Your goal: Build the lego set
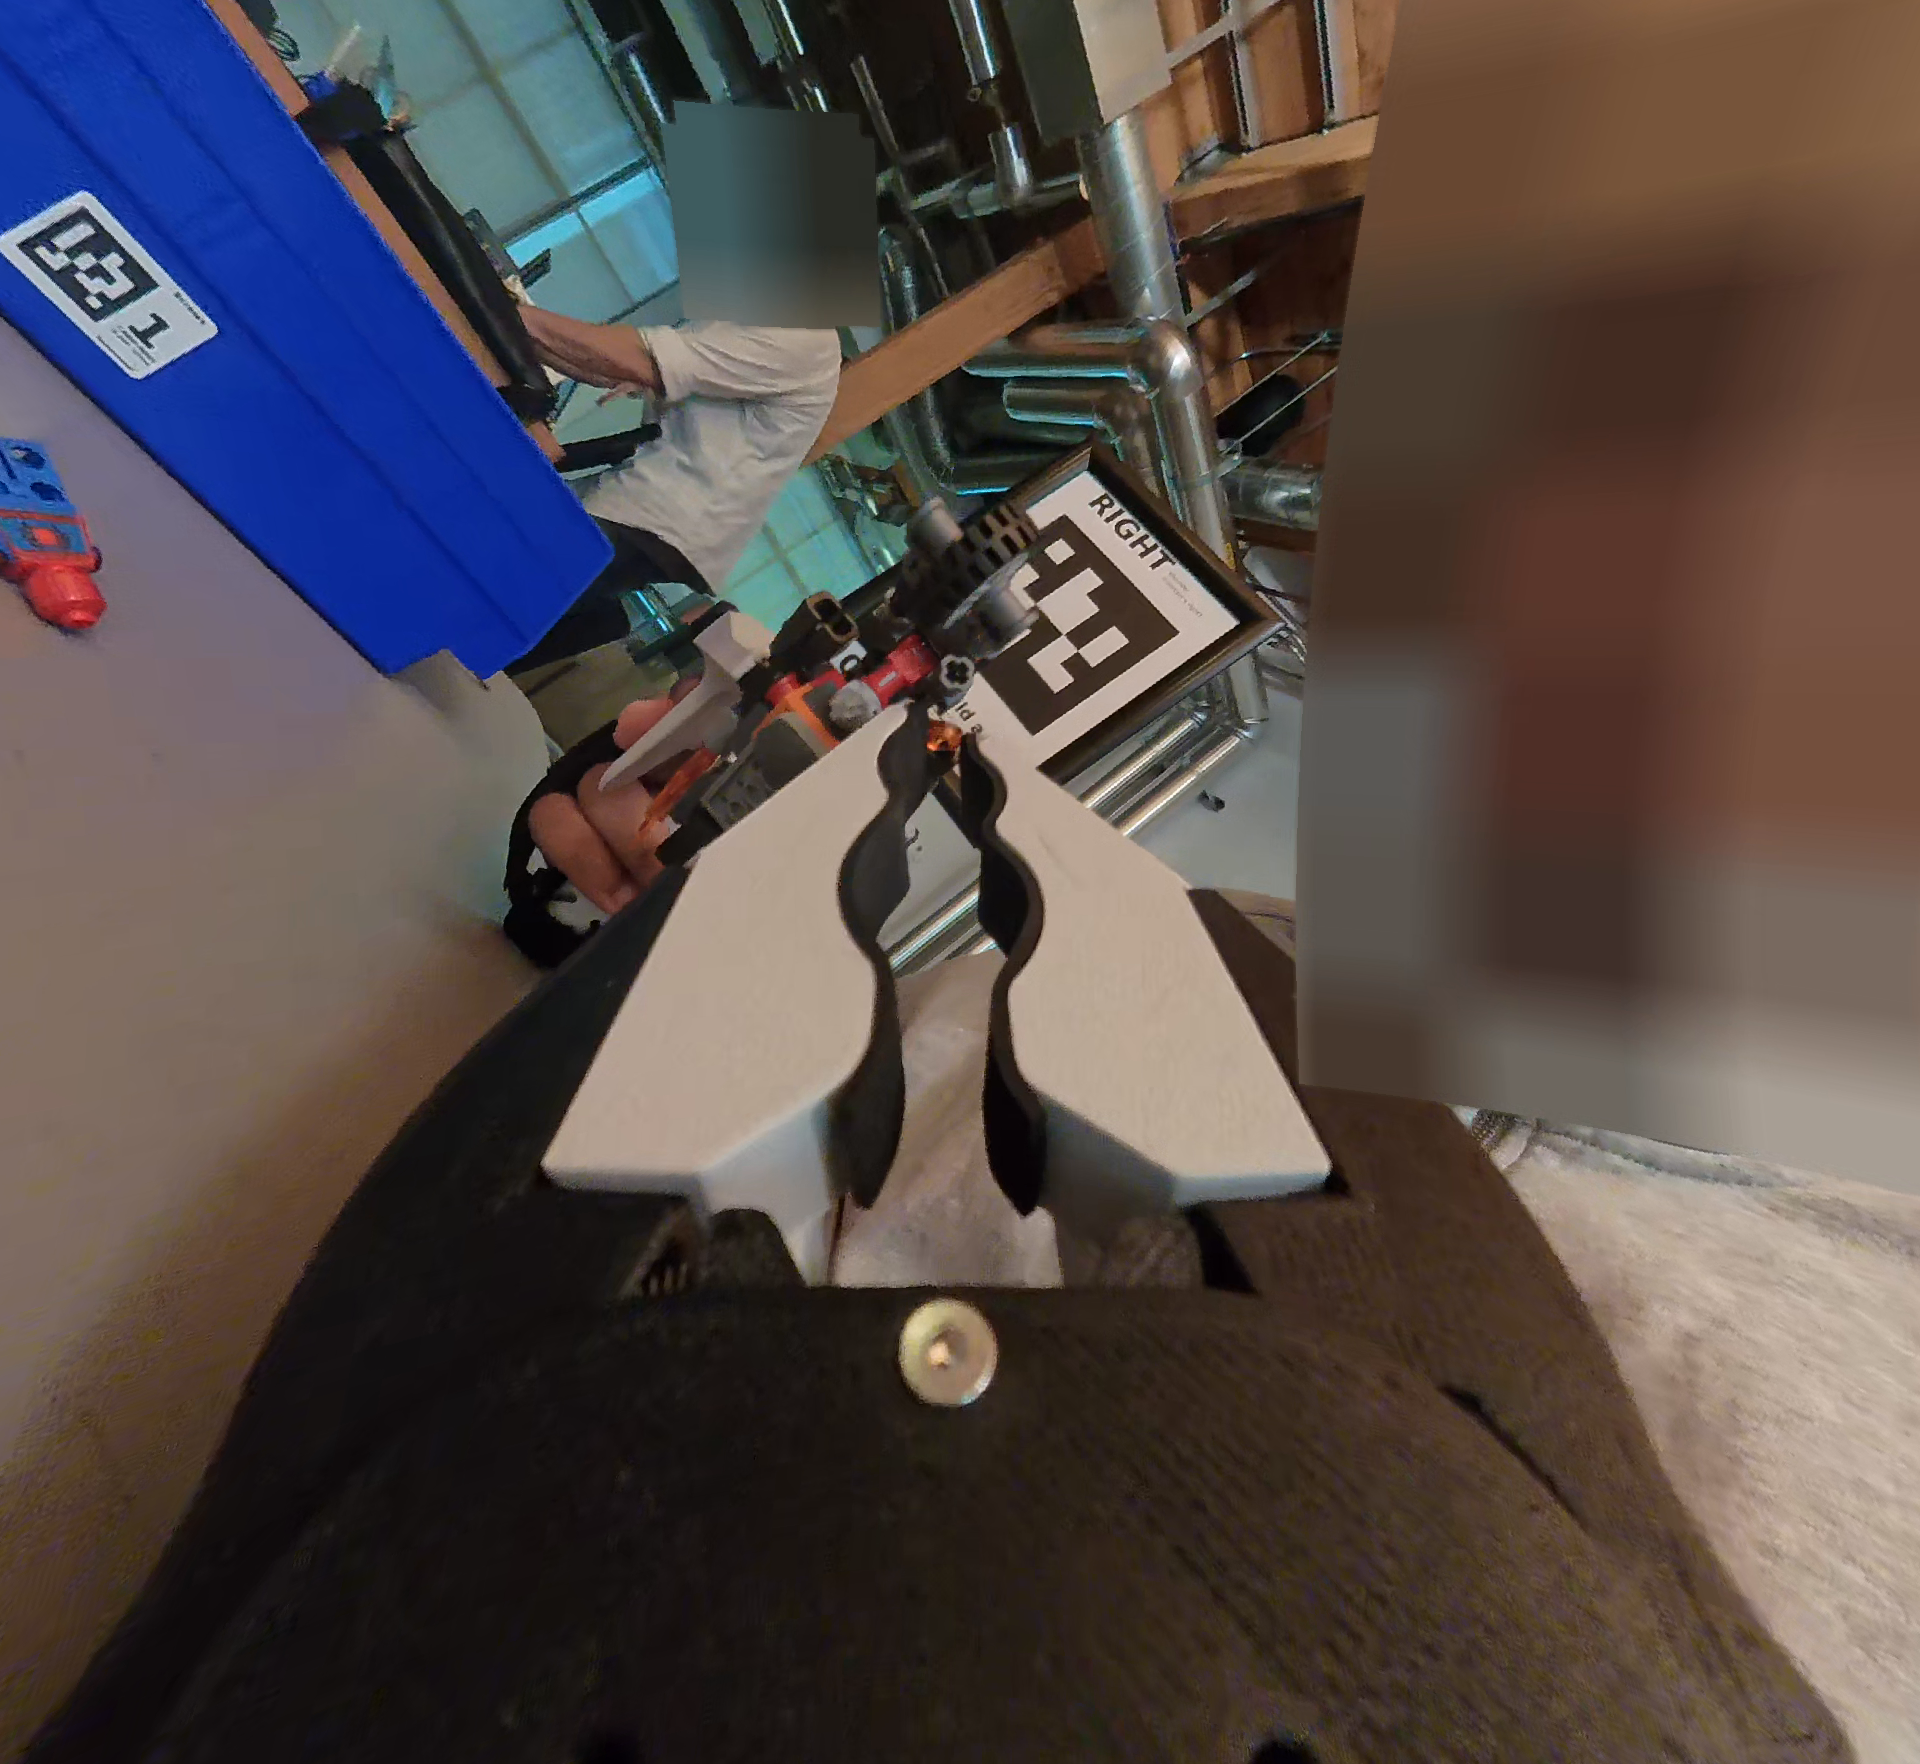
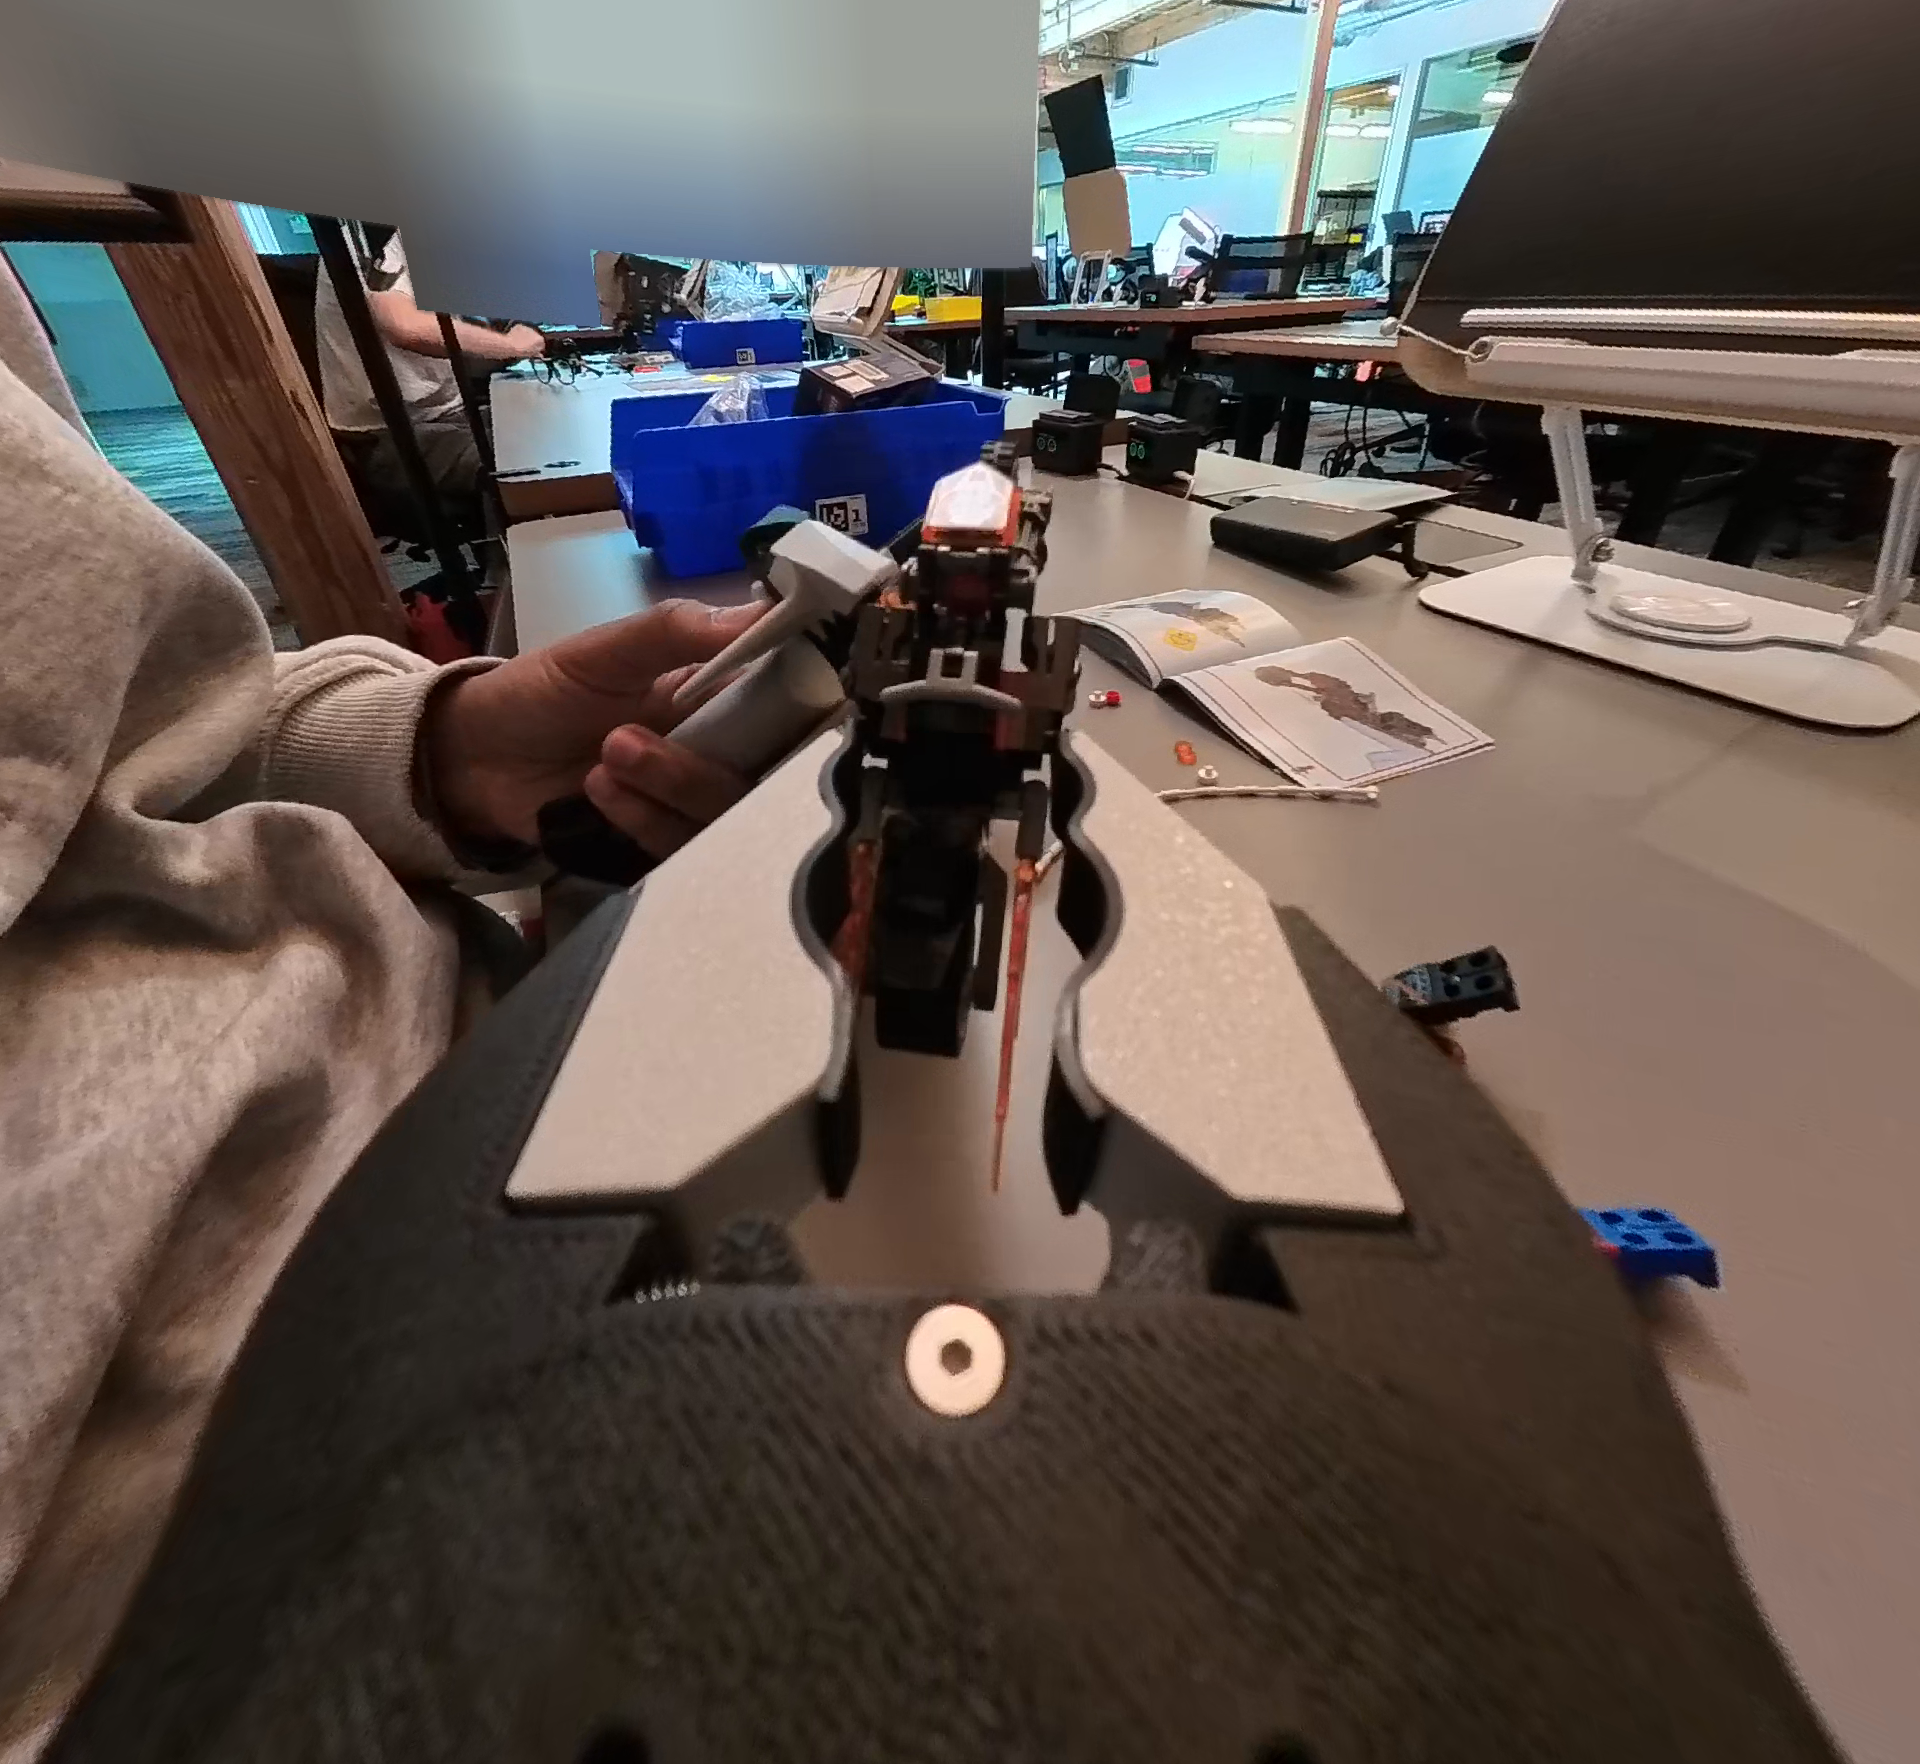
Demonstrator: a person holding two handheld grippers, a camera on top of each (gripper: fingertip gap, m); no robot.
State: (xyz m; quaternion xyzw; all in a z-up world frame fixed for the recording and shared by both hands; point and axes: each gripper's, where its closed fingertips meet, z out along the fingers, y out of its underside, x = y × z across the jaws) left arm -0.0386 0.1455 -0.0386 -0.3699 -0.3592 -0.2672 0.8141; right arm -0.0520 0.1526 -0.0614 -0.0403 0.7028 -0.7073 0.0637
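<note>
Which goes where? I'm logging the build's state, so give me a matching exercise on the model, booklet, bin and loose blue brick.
Things: 1 lego model; 2 booklet; 3 blue bin; 4 blue brick.
States: A lying open on the table; B clamped in the right gripper; C standing beyond the model; D loose beside the gripper.
Pairs: 1-B; 2-A; 3-C; 4-D.

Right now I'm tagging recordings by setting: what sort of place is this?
Probably a shared open-plan workshop or office: rows of desks, exposed ceiling ducts, and a blue parts bin on the grey table.
</note>
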